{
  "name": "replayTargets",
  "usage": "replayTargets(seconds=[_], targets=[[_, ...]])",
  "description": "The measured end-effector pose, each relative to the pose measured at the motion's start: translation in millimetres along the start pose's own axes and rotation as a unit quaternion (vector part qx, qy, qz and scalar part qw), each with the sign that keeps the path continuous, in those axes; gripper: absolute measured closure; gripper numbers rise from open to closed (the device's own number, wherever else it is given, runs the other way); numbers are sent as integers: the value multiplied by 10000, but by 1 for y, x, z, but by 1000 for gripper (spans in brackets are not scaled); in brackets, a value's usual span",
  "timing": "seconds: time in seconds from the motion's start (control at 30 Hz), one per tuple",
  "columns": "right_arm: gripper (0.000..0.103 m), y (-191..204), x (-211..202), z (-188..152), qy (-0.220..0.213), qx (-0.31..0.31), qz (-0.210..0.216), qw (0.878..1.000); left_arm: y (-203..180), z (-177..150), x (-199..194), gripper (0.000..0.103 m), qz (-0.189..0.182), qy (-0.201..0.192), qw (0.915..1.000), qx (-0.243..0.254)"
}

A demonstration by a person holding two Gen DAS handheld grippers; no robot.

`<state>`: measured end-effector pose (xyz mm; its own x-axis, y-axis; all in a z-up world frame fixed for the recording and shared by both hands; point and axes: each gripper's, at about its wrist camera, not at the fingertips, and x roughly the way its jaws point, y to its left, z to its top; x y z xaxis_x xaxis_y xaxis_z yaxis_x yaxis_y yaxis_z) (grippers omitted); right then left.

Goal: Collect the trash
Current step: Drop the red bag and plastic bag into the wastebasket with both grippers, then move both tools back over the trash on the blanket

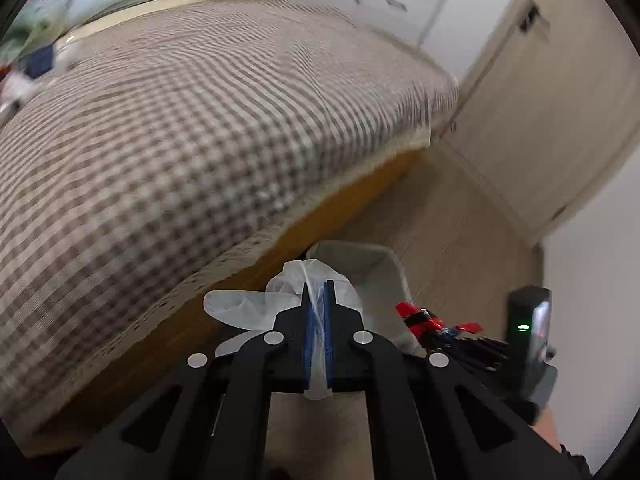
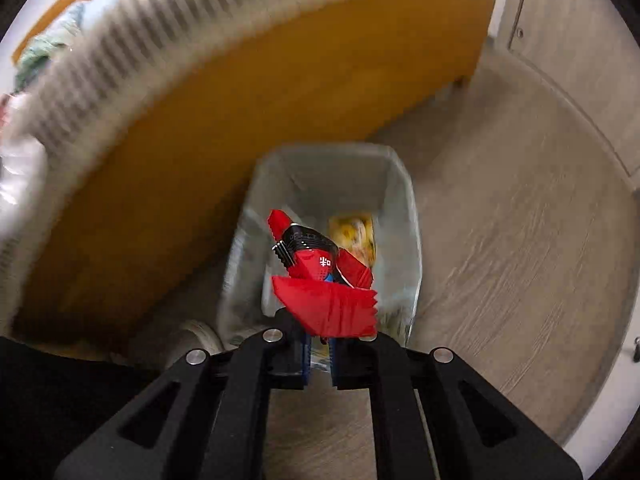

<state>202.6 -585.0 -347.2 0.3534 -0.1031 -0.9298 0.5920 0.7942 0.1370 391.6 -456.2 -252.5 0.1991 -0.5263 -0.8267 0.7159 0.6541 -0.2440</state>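
Left tongs: my left gripper (image 1: 318,292) is closed on a clear plastic bag (image 1: 256,310); the film is pinched between the blue pads (image 1: 308,336) and a short tail of it hangs out behind them.
Bag: crumpled, translucent white, bulging out to the left of and ahead of the fingertips, over the near rim of the bin (image 1: 376,264).
Right tongs: my right gripper (image 2: 320,340) holds a red wrapper (image 2: 326,304); the wrapper hides the fingertips, and a narrow gap shows between the blue pads (image 2: 307,356) lower down.
Wrapper: red with a black band and small white print, folded and creased, one saw-toothed edge at its right side; it hangs directly above the open mouth of the bin (image 2: 414,208).
Right tongs, seen from the left camera: at lower right, the wrapper (image 1: 420,318) at their tip, just beside the bin's right wall.
Bin: pale grey, rectangular, standing on the floor (image 2: 500,220) just beside the bed frame (image 2: 220,128).
Bin contents: a yellow packet (image 2: 354,236) lies at the bottom, towards the far right corner; anything else inside is too blurred to tell.
Bed: checked grey-and-white cover (image 1: 180,120) over an orange-brown wooden side; blurred clothes or cloths lie at its far left end.
Room: pale wood-look floor, a beige door (image 1: 560,120) beyond the foot of the bed.
Person: part of my arm (image 1: 546,424) shows behind the right tongs.
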Motion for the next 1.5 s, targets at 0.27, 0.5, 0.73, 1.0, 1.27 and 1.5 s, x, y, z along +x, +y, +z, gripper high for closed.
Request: replayTargets(seconds=[0.27,0.5,0.73,1.0,1.27,1.5], targets=[[38,-5,116,-29,992,282,380,9939,-42,13,108,101,-6,675,9954,674],[31,-43,68,-48,487,981,656,9918,-80,-9,215,100,128,1412,9741,1761],[31,-63,51,-57,271,1228,430,9911,-70,-23,281,35,133,1659,9788,1194],[31,-51,69,-51,500,1082,278,9925,-74,-28,281,28,-345,1773,9775,1091],[31,-45,52,-42,377,1013,111,9941,-74,-21,247,27,-362,1480,9819,1129],[31,-48,2,-36,-53,1057,2,9944,-74,-5,179,27,-355,969,9899,973]])
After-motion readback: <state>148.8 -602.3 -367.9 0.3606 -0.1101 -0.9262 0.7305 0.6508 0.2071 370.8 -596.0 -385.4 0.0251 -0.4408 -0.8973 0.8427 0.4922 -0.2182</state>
